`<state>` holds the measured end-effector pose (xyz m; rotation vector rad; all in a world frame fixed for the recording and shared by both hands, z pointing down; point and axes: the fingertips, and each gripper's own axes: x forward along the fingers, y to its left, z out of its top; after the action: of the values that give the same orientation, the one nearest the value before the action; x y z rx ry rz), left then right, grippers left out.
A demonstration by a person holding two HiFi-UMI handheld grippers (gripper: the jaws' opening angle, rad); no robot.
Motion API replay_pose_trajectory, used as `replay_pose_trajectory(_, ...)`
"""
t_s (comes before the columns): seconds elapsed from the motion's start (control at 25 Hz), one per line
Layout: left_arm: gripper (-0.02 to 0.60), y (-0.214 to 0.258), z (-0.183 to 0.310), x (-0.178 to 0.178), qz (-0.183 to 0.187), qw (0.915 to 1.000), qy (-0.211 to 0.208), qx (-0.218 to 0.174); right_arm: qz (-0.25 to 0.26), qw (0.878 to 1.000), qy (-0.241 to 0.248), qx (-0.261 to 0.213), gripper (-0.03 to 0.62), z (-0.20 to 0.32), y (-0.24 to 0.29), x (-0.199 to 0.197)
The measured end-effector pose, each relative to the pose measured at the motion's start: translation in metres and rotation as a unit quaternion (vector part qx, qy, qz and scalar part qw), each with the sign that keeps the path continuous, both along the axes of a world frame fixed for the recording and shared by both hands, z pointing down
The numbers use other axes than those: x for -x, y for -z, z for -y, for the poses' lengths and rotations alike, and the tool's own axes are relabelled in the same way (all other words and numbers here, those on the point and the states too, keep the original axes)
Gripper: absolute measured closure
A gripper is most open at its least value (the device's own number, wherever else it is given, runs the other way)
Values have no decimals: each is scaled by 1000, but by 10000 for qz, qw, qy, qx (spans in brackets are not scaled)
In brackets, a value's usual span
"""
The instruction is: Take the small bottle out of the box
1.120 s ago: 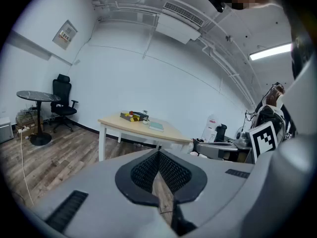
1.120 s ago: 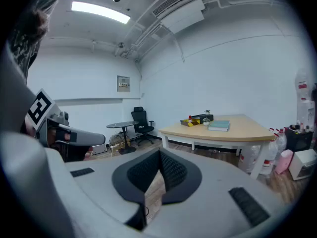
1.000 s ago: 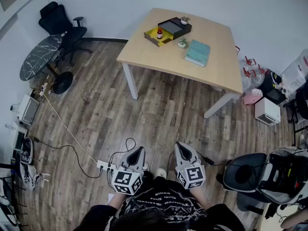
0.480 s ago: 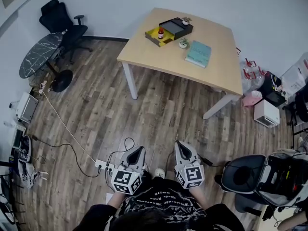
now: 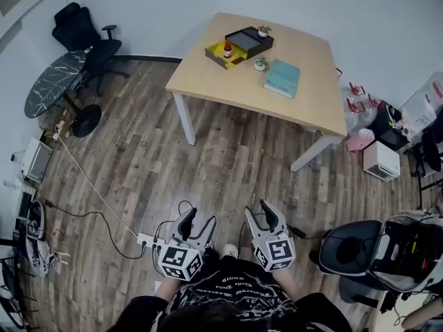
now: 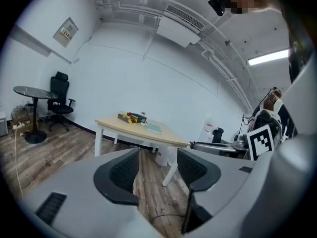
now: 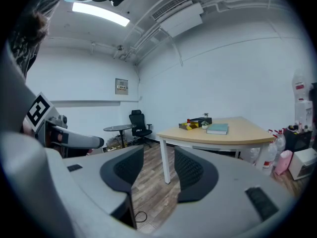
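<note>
A small bottle (image 5: 228,48) with a red cap stands in a yellow box (image 5: 223,54) on the far wooden table (image 5: 304,106). A black box lid (image 5: 250,40) lies right behind it. Both grippers hover low over the floor close to the person, far from the table. My left gripper (image 5: 199,221) and right gripper (image 5: 259,216) have just been opening and are open, with nothing between the jaws. The left gripper view shows the box (image 6: 130,117) far beyond the spread pads (image 6: 124,170). In the right gripper view the bottle (image 7: 188,122) is a small dot on the table.
A teal book (image 5: 282,77) and two little potted plants (image 5: 260,63) share the table. A black office chair (image 5: 83,30) and a round marble table (image 5: 52,81) stand at the left. A power strip (image 5: 147,239) with cables lies by the left gripper. Another chair (image 5: 353,251) is at the right.
The jaws of both grippers were together in the earlier frames and now stand apart. Neither hand has shifted noticeably, and the table objects are where they were.
</note>
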<state>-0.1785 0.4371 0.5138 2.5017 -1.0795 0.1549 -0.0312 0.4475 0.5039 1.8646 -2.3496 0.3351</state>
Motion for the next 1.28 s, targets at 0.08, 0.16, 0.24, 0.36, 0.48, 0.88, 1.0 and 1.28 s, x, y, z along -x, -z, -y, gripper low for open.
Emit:
replay_pose_trajectory(0.08, 331, -1, 4, 2, -133, 9998, -72, 126, -29, 10000, -4, 16, 387, 3, 0, 5)
replay_pose_trajectory(0.16, 331, -3, 9, 7, -136, 9997, -137, 166, -57, 10000, -16, 23, 387, 5, 0, 11)
replay_pose_trajectory(0.24, 331, -4, 14, 13, -119, 9997, -181, 143, -82, 10000, -18, 31, 387, 8, -1, 18)
replay_pose_trajectory(0.36, 331, -4, 25, 20, -98, 9997, -236, 53, -153, 9999, -56, 29, 387, 15, -2, 24)
replay_pose_trajectory(0.48, 331, -8, 35, 25, -67, 9992, -400, 46, -153, 9998, -117, 13, 387, 23, -4, 30)
replay_pose_trajectory(0.88, 331, -28, 58, 30, 145, 9977, -606, 277, -17, 9999, -82, 145, 387, 45, -18, 49)
replay_pose_trajectory(1.0, 331, -30, 68, 25, 167, 9972, -667, 288, -17, 9999, -53, 131, 387, 63, -20, 44)
replay_pose_trajectory(1.28, 331, -22, 119, -7, 40, 9990, -415, 134, -20, 9996, 256, 148, 387, 125, -20, 16)
